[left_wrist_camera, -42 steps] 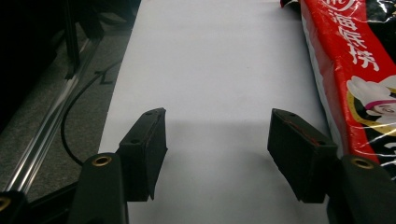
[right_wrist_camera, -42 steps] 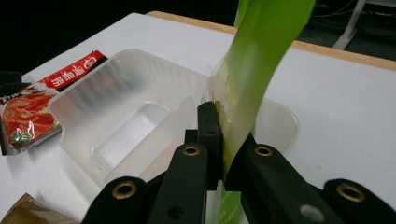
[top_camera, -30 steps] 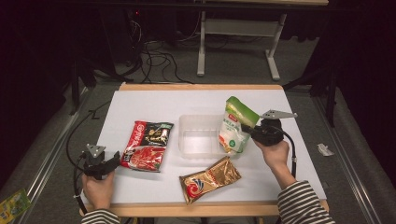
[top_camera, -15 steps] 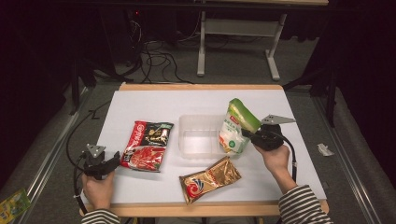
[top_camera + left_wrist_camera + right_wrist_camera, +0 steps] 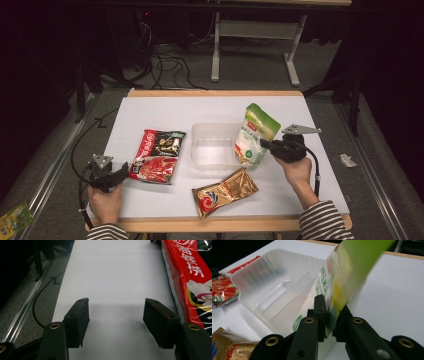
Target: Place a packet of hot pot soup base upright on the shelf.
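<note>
High view. Green-and-white pouch [image 5: 255, 134]: stood on its lower end at the right edge of the clear plastic tray [image 5: 212, 145], long axis near upright, green top leaning up and away toward the far right. Right gripper [image 5: 265, 144]: at the pouch's right side, jaws about its lower edge; they had just been opening a little, with the pouch between them. Left gripper [image 5: 120, 175]: low at the near left, just beside the red-and-black packet [image 5: 159, 156], which lay flat. Gold packet [image 5: 224, 191]: flat, near the front edge, between the two hands. Surface: white table [image 5: 150, 110] with wooden edging; beyond it a grey floor, loose cables and a white table frame, the rest of the room dark.

Left gripper view. Left gripper [image 5: 116, 315]: jaws spread wide, nothing between them, bare white table beneath. Red-and-black packet [image 5: 190, 277]: cut off at the right edge, printing partly legible.

Right gripper view. Right gripper [image 5: 331, 315]: jaws close together with the pouch's edge in the narrow gap. Pouch [image 5: 342, 277]: blurred, green top cut off by the upper edge, rising rightward; whether the pads pressed on it could not be made out. Tray [image 5: 274, 290]: translucent, its near wall behind the pouch. Gold packet [image 5: 227, 347]: corner only, lower left.
</note>
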Demonstrator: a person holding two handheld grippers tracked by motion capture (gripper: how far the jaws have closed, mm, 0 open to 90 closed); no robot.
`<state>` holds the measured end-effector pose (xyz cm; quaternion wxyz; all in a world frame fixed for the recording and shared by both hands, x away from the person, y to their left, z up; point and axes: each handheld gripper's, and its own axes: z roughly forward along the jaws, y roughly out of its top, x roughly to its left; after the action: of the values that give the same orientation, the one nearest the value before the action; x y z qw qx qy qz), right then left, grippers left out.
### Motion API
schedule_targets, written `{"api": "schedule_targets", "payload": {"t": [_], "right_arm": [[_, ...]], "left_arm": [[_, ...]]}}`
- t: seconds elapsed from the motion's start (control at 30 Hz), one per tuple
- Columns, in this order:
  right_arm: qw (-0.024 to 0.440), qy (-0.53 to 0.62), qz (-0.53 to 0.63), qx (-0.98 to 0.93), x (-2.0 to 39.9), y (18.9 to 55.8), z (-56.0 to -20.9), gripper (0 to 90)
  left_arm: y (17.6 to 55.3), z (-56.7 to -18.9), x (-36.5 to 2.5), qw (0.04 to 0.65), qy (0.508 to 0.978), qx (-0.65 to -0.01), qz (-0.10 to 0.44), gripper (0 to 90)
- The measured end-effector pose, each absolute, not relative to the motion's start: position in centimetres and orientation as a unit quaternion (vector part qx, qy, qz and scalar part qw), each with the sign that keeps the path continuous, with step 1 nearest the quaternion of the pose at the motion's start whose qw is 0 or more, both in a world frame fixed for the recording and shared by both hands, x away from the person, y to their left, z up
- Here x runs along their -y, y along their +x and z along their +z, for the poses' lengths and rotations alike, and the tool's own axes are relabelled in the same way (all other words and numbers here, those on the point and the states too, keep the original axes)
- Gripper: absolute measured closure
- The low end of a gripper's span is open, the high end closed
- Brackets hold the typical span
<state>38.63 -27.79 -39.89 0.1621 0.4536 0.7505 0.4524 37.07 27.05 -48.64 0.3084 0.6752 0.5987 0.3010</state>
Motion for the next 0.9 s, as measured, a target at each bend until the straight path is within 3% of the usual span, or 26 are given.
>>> {"api": "schedule_targets", "payload": {"t": [0.43,0.9], "right_arm": [[0.197,0.465,0.491,-0.71,30.3,36.4,-39.2,61.0],[0.224,0.481,0.454,-0.716,32.3,34.4,-41.1,59.2]], "left_arm": [[37.0,-48.6,-27.1,0.313,0.673,-0.599,0.3,38.0],[37.0,-48.6,-27.1,0.312,0.672,-0.601,0.302,38.4]]}}
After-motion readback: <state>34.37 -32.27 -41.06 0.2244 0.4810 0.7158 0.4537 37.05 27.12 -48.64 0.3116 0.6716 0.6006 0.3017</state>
